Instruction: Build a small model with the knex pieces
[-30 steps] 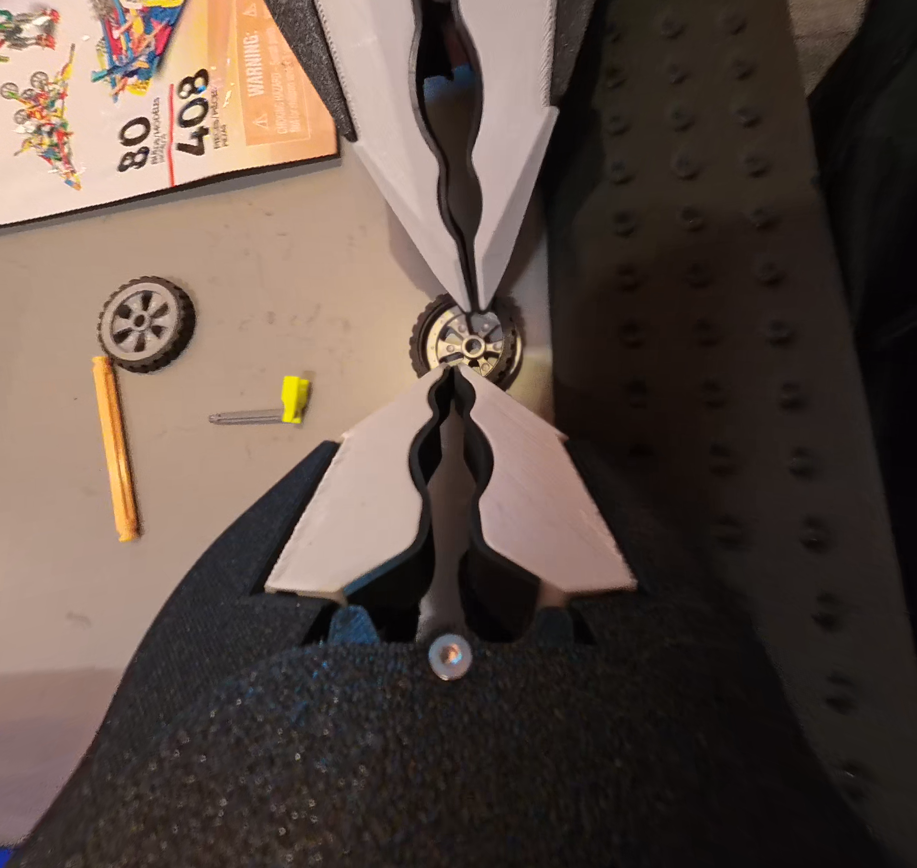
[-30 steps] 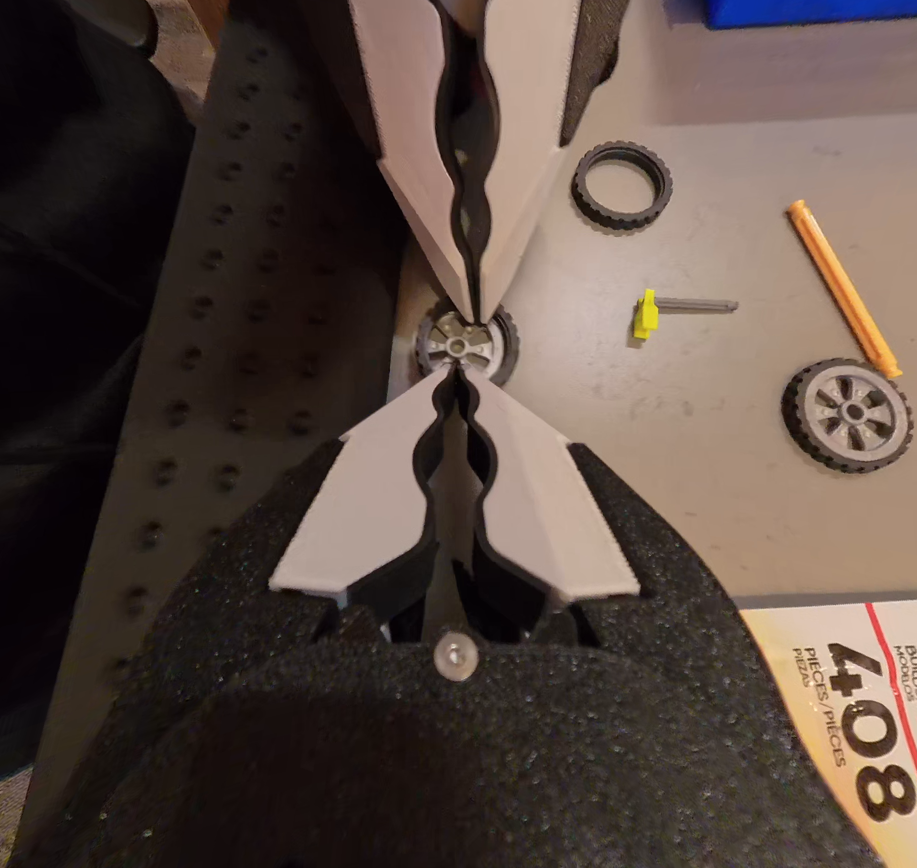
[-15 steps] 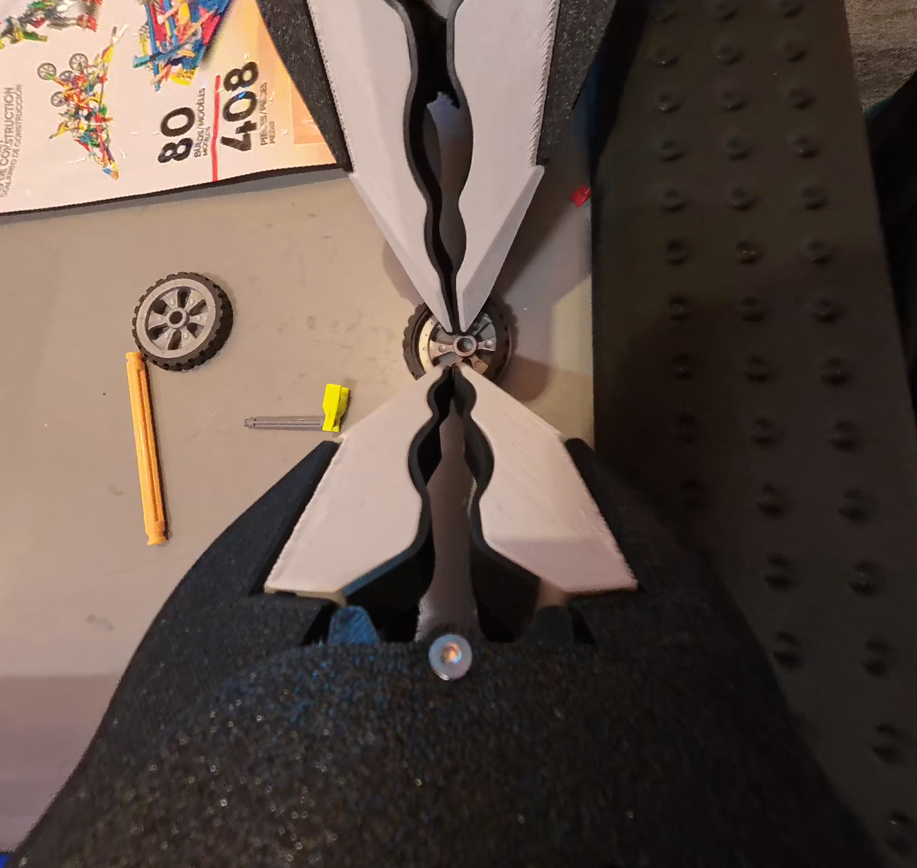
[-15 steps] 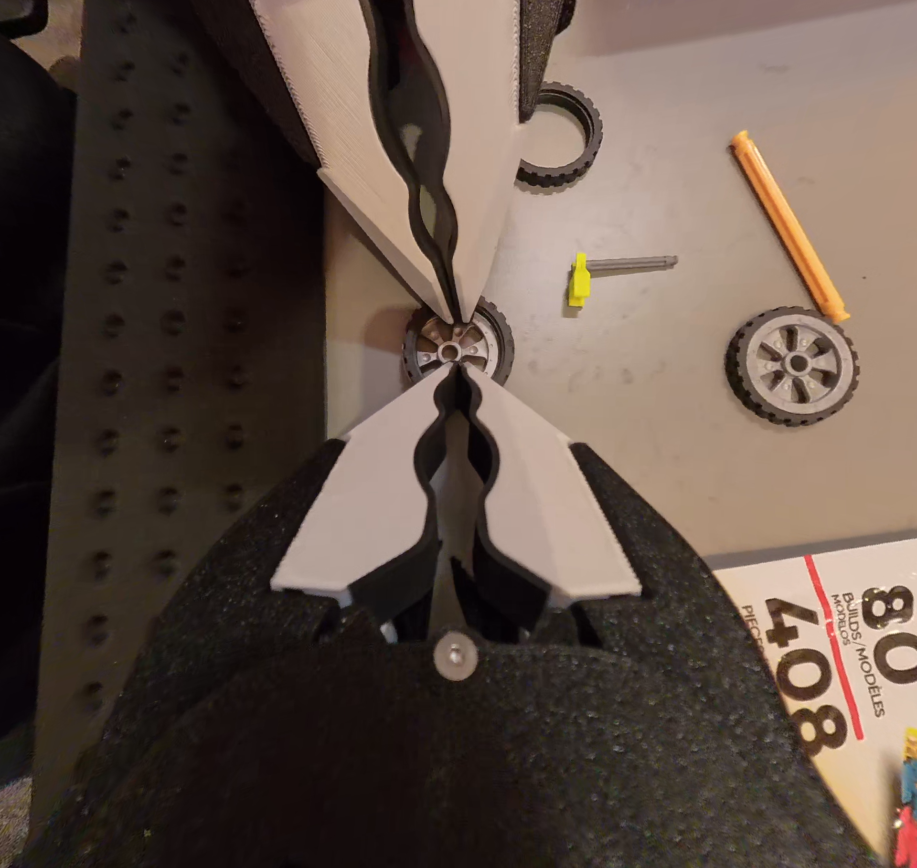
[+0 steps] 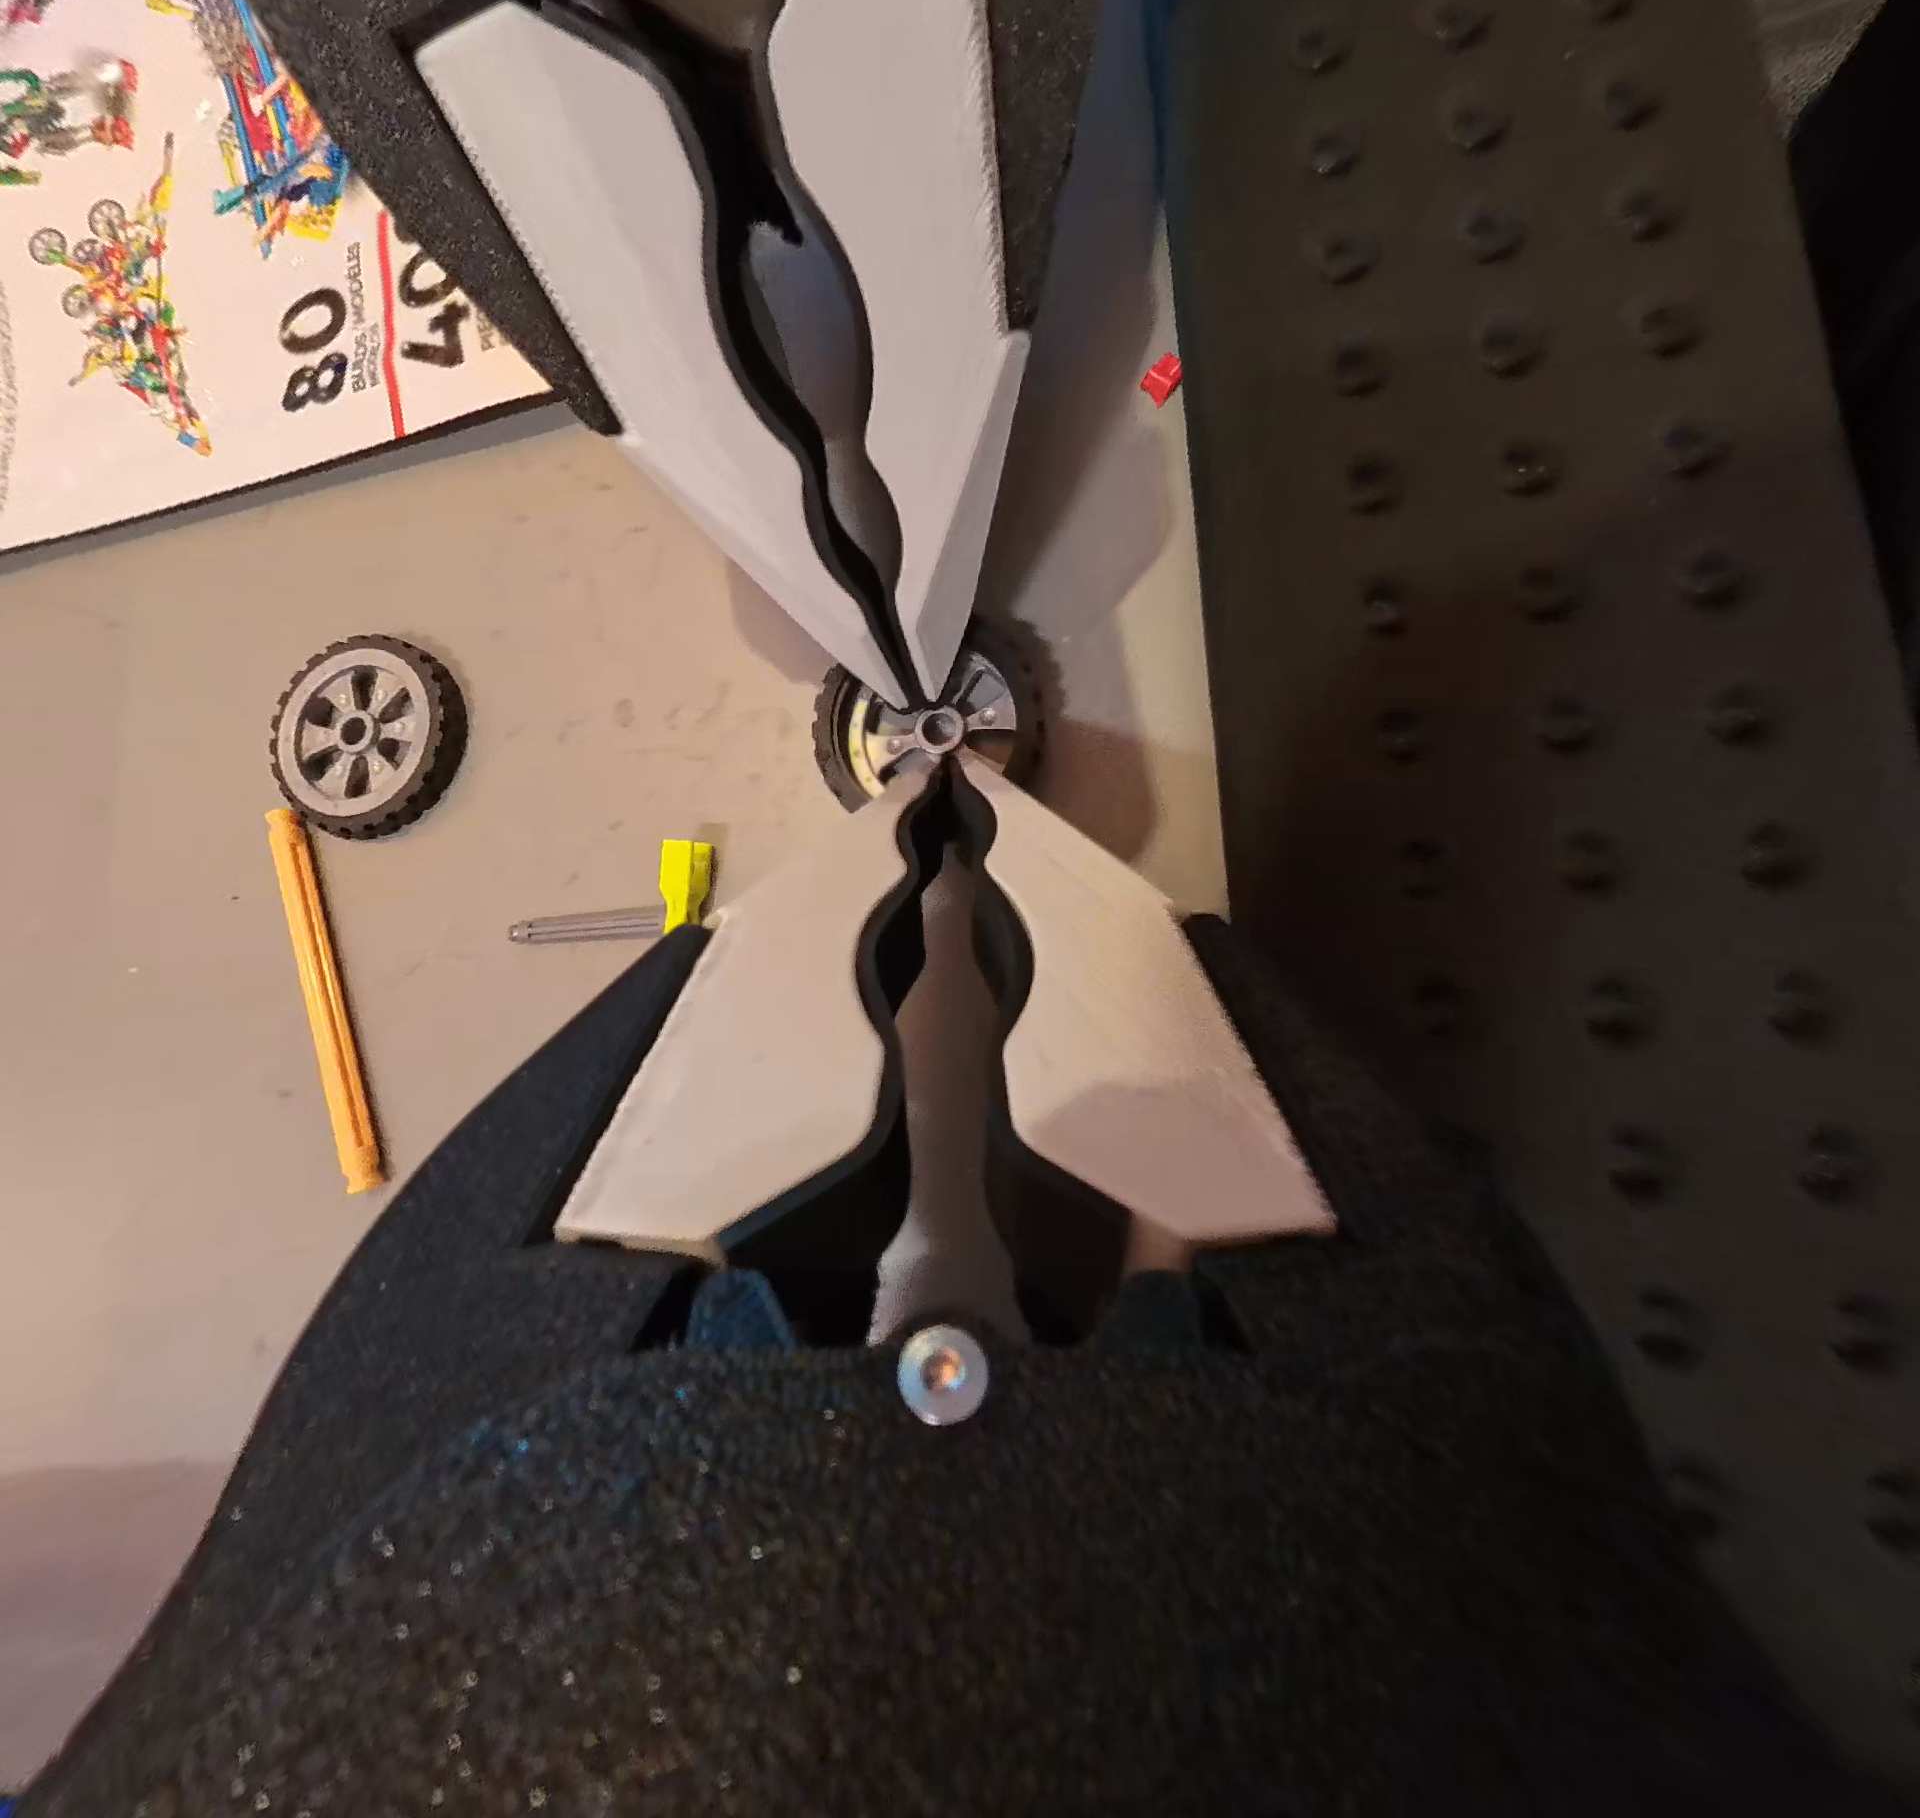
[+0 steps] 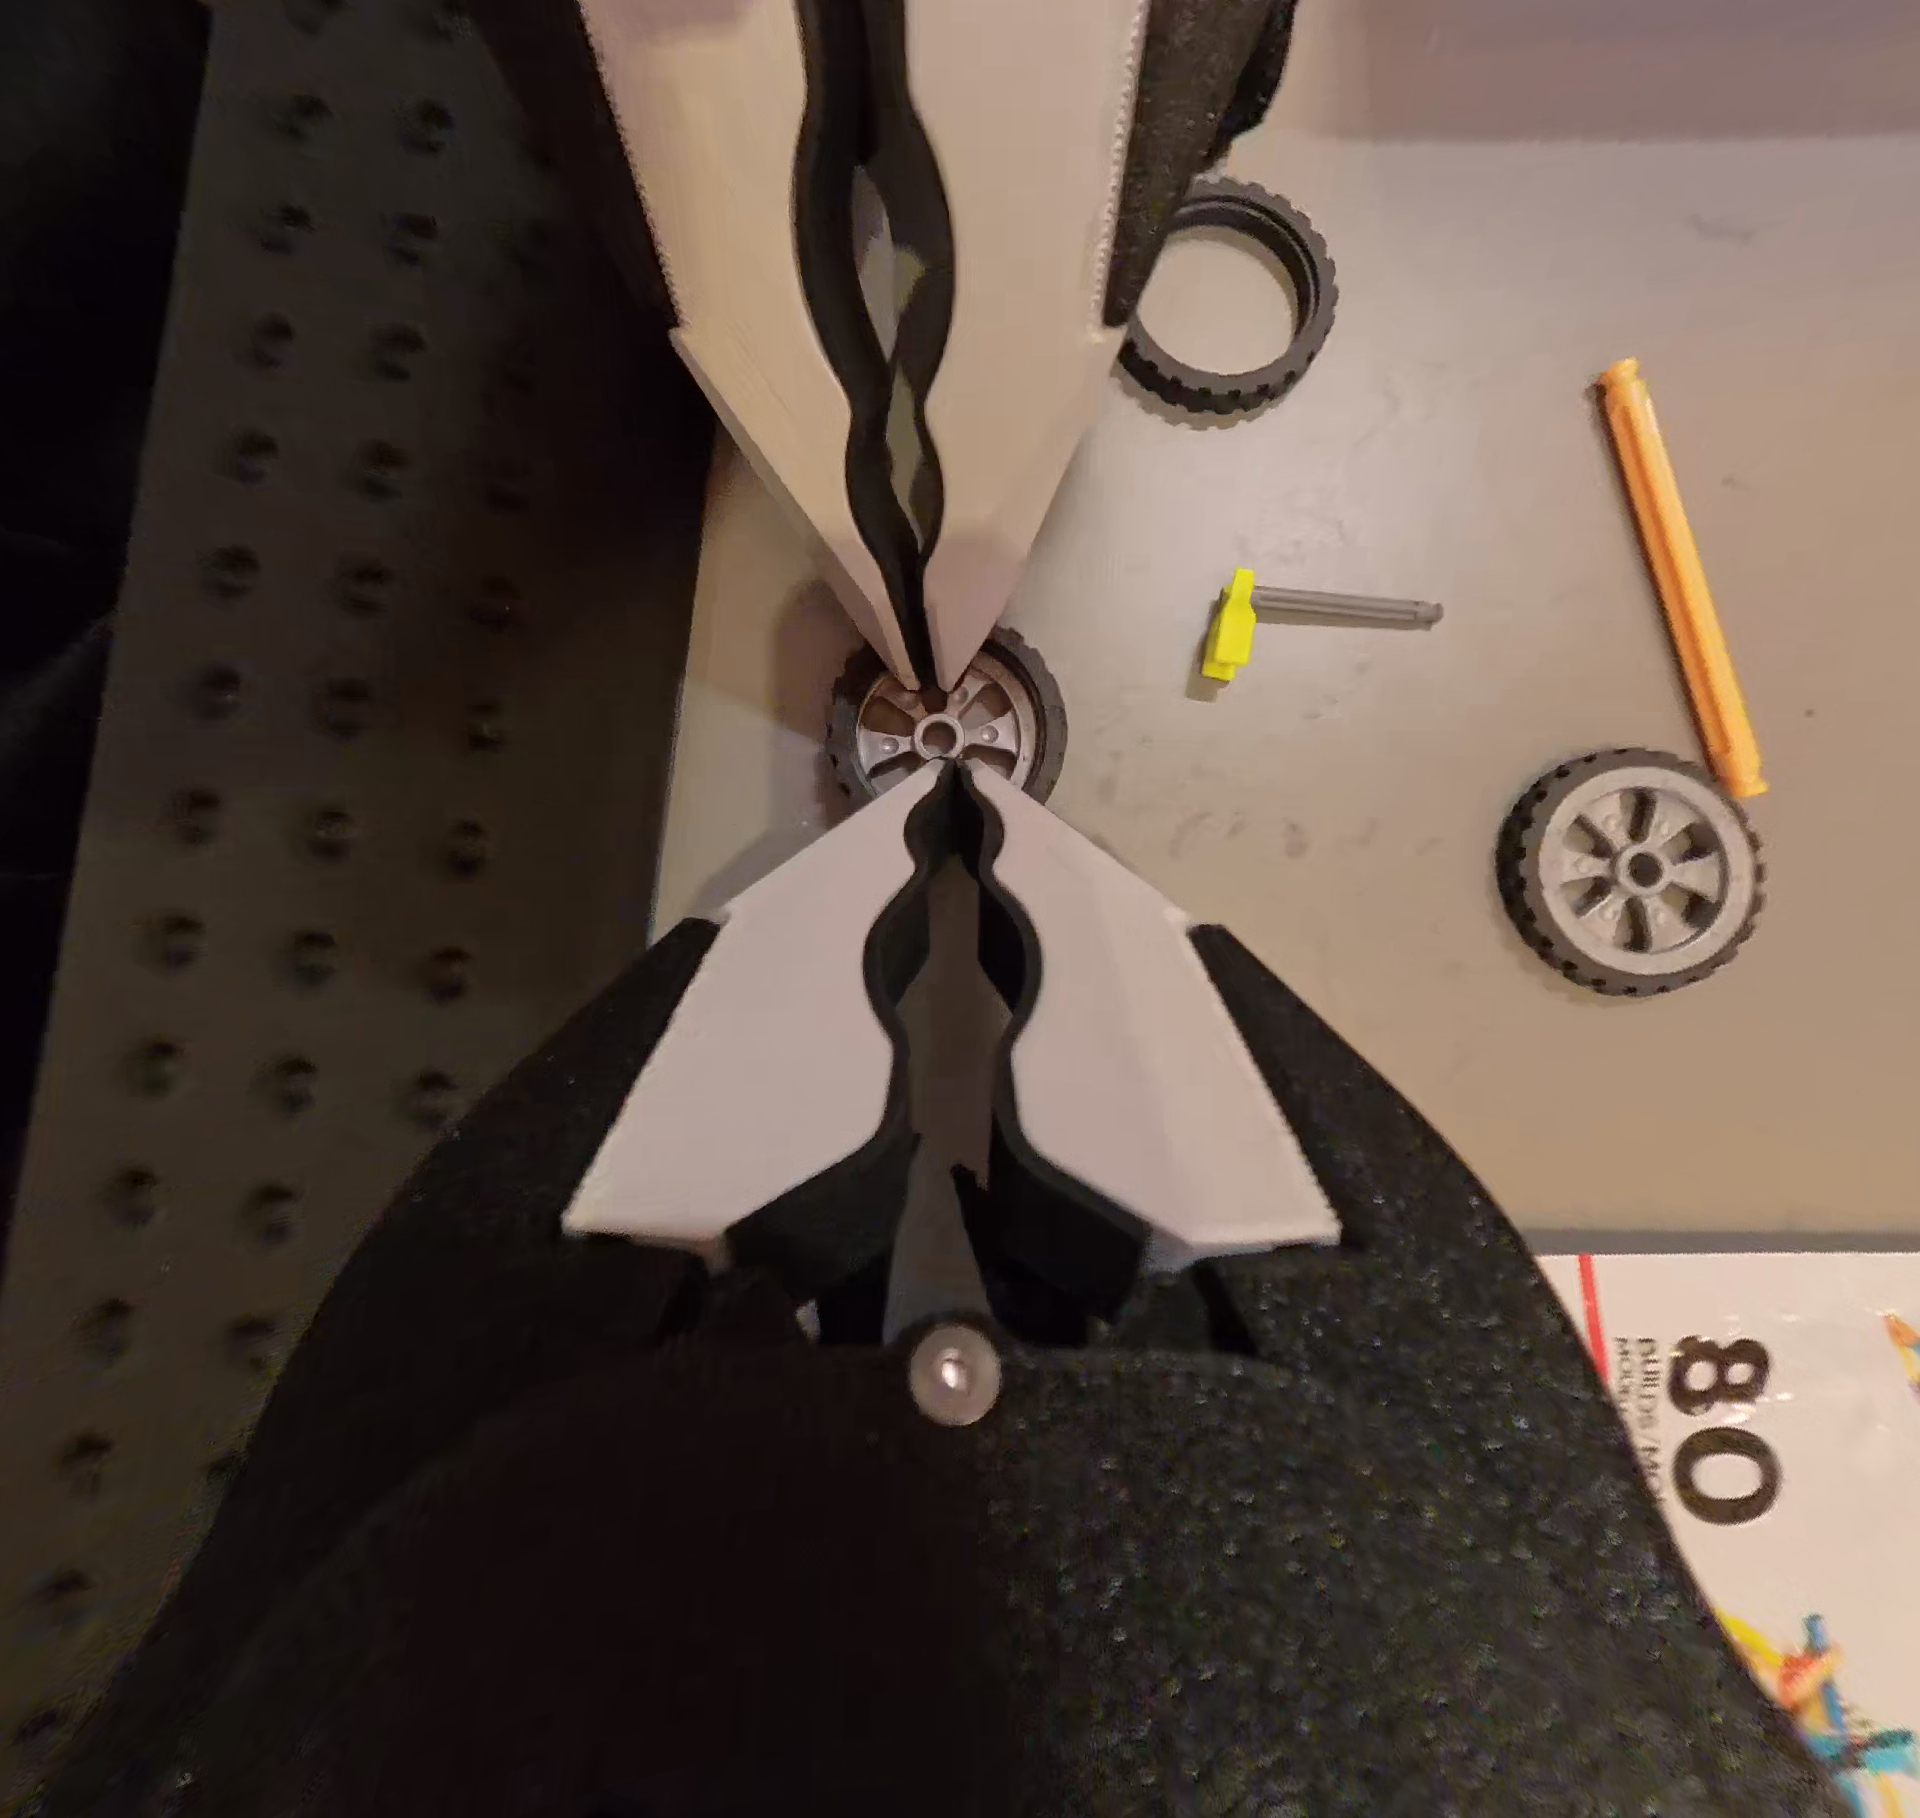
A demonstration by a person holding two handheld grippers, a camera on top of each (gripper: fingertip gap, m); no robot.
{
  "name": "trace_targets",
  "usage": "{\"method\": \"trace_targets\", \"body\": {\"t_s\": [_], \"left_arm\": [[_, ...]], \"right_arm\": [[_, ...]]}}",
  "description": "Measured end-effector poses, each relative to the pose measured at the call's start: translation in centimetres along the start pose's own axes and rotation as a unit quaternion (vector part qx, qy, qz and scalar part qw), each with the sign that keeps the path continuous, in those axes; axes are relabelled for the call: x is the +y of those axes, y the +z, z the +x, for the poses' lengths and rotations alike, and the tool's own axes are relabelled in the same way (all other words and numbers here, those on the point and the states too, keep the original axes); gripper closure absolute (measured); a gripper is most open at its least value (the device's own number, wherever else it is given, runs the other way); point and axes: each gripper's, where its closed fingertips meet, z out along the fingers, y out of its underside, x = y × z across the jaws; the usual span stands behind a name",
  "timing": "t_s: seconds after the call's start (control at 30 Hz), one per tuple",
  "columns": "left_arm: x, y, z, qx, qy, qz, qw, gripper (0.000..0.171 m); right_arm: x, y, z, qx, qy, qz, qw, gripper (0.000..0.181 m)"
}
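In the left wrist view, your left gripper (image 5: 943, 786) had its pale, wavy-edged fingers (image 5: 1101, 1020) pressed together, tips on the spoked grey hub of a small wheel (image 5: 940, 729) with a knobbly black tyre. That wheel stood at the edge of the smooth grey bench (image 5: 156, 937), beside a black studded mat (image 5: 1507, 729). The right gripper (image 5: 914, 688) came in from above, also closed, tips on the same hub. A second wheel (image 5: 366, 735), a ribbed orange rod (image 5: 322, 999), a yellow-tipped grey pin (image 5: 623, 911), a red piece (image 5: 1161, 380) and a printed sheet (image 5: 156, 262) lay around.

In the right wrist view, your right gripper (image 6: 951, 781) was closed, tips at the wheel's (image 6: 948, 729) hub, the left gripper (image 6: 920, 672) opposite. A bare tyre (image 6: 1226, 298) lay beyond.
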Motion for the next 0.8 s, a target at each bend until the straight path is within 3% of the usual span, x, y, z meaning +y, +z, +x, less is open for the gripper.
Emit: {"method": "trace_targets", "body": {"t_s": [0.2, 0.4, 0.5, 0.8], "left_arm": [[-0.1, 0.1, 0.1, -0.037, 0.050, -0.008, 0.998, 0.171], [-0.1, 0.0, 0.1, -0.095, 0.121, -0.013, 0.988, 0.171], [-0.3, 0.0, 0.2, -0.105, 0.141, -0.025, 0.984, 0.171], [-0.5, 0.4, 0.2, -0.085, 0.134, -0.044, 0.986, 0.171]], "right_arm": [[0.1, -0.1, -0.1, 0.057, -0.074, 0.034, 0.995, 0.180], [-0.1, -0.4, 0.1, 0.157, -0.172, 0.050, 0.971, 0.181], [-0.2, -0.5, 0.1, 0.175, -0.178, 0.048, 0.967, 0.181], [-0.1, -0.6, -1.5, 0.015, -0.085, 0.008, 0.996, 0.173]]}}
